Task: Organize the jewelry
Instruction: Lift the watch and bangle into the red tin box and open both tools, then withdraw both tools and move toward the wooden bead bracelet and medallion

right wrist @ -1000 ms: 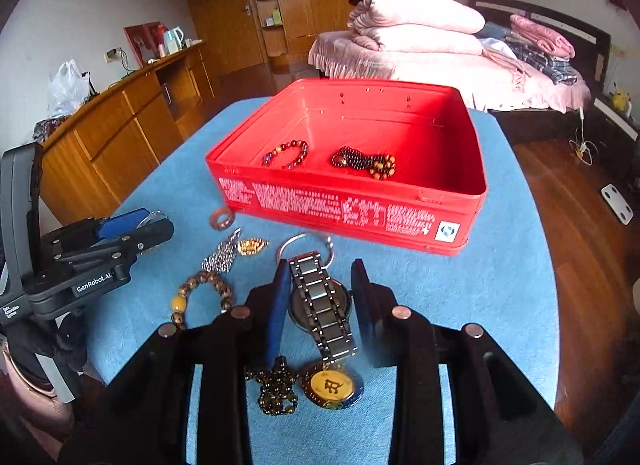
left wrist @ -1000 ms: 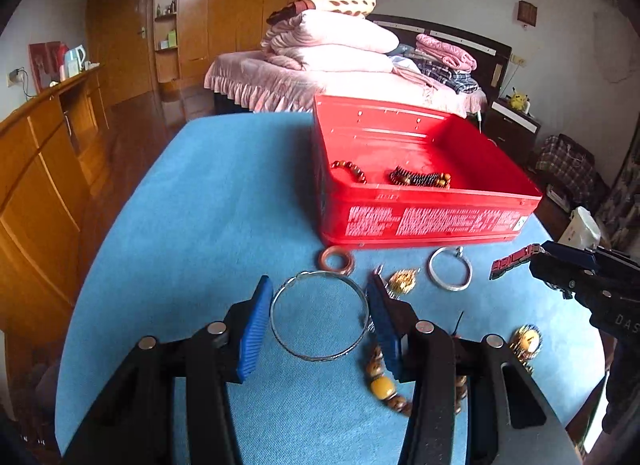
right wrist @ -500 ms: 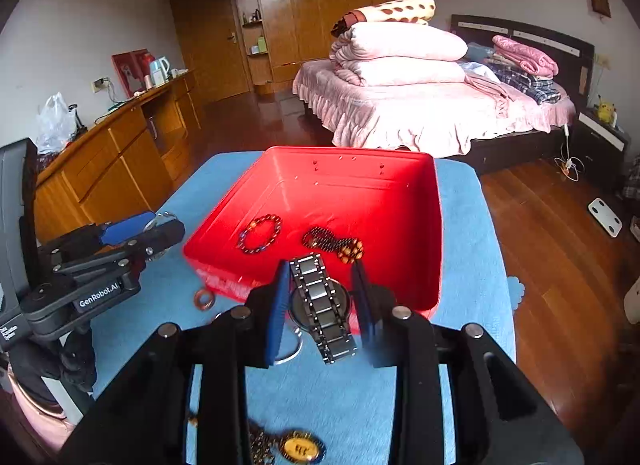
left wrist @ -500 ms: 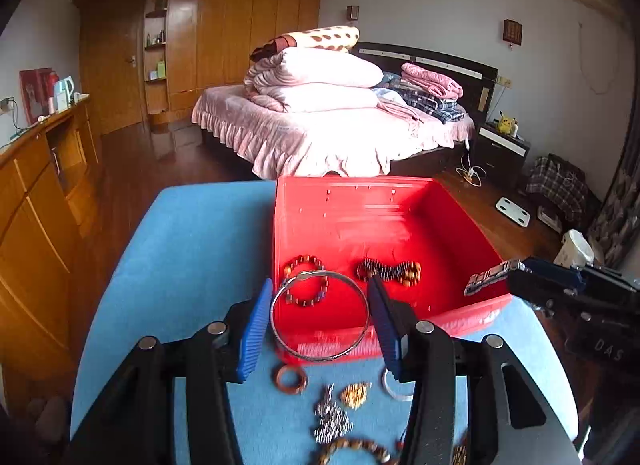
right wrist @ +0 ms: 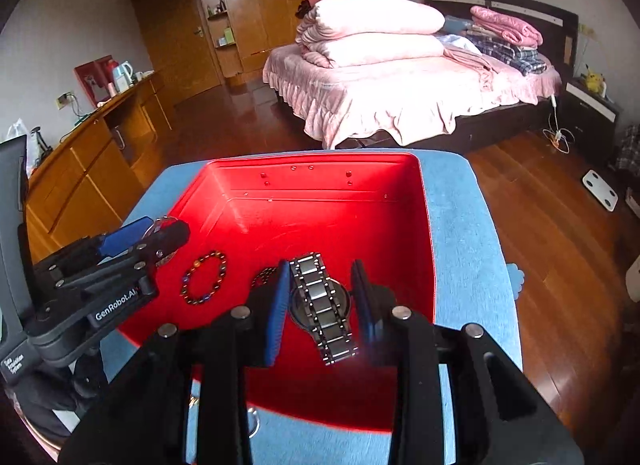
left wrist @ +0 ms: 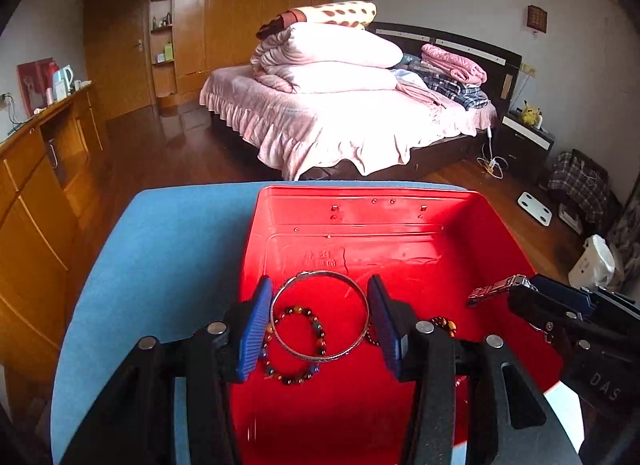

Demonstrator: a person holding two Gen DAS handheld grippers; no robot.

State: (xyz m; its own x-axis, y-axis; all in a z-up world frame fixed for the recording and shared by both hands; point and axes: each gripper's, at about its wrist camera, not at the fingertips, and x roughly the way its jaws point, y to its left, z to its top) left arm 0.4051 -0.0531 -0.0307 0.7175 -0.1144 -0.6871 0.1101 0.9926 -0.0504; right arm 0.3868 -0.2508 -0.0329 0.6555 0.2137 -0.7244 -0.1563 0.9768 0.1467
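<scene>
A red metal box (left wrist: 360, 221) (right wrist: 426, 225) stands open on the blue tabletop (left wrist: 160, 249). My left gripper (left wrist: 319, 319) is shut on a silver bangle (left wrist: 352, 349), held above the box's inside. A beaded bracelet (left wrist: 318, 325) (right wrist: 204, 279) lies on the box floor beneath it, and a second dark bead string (left wrist: 442, 323) peeks out to the right. My right gripper (right wrist: 320, 297) is shut on a steel watch (right wrist: 322, 301), also over the box. Each gripper shows at the edge of the other's view.
The blue tabletop (right wrist: 464, 225) ends just past the box. Beyond it are a wooden floor, a bed (left wrist: 340, 117) piled with pink bedding, and a wooden sideboard (left wrist: 36, 169) along the left. A small silver ring (right wrist: 253, 423) lies on the table before the box.
Both grippers have carried the bangle and the watch forward from over the loose jewelry on the table to above the inside of the red box. The loose pieces have dropped out of view.
</scene>
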